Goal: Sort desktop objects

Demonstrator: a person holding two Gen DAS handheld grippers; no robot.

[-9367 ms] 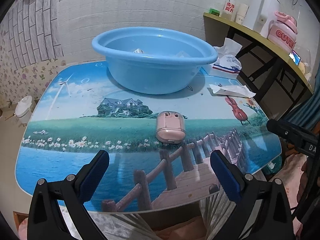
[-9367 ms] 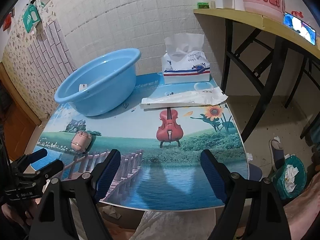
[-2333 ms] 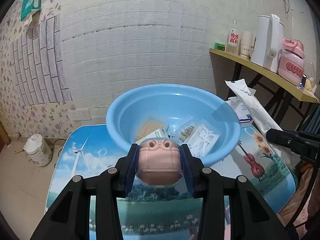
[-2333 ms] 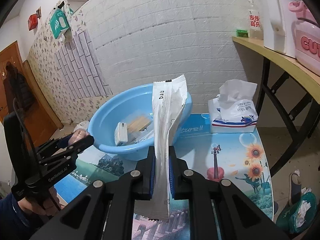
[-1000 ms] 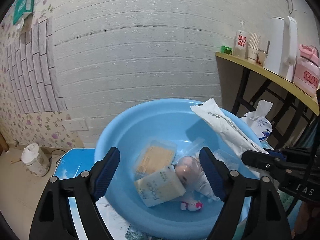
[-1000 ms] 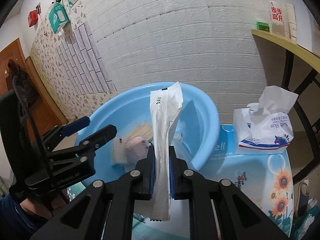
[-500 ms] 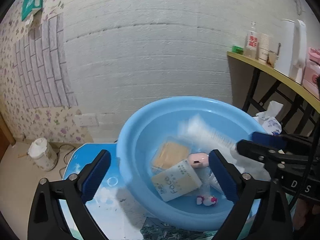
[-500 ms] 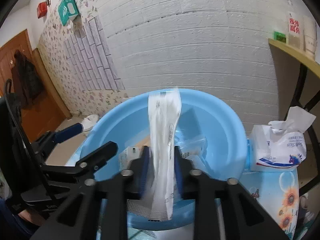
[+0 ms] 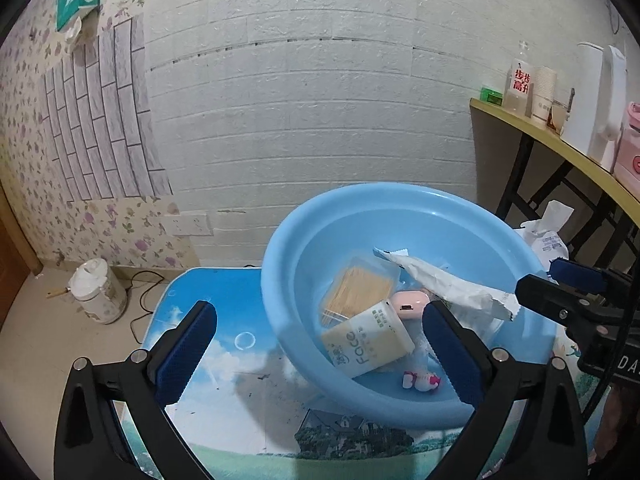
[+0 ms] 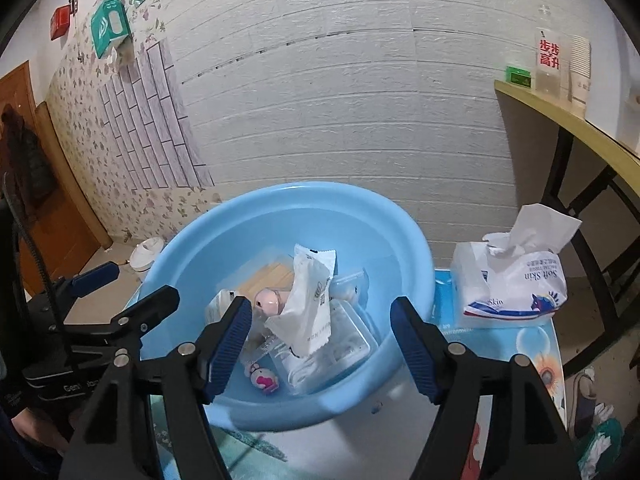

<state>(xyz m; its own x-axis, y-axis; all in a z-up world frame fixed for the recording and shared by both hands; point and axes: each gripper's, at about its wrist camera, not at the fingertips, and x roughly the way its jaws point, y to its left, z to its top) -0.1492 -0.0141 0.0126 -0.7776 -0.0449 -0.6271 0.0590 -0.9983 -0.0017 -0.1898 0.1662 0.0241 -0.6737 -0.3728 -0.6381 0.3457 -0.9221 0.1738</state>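
White brick wall backs the scenic-print counter [image 9: 224, 364]; blue basin [image 10: 404, 252] sits centre, tissue pack [image 10: 516, 284] at three o'clock. Left gripper [image 9: 320, 350] fingers gape empty; right gripper [image 10: 320, 344] fingers are opening, white packet [image 10: 308, 308] loose between.

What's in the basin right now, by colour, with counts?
White: 2, wrapper and clear floss-pick box.
Pink: 2, earbud case and small figure.
Yellow/tan: 2, Face pack and toothpick box.
Total: 6 visible in the basin.
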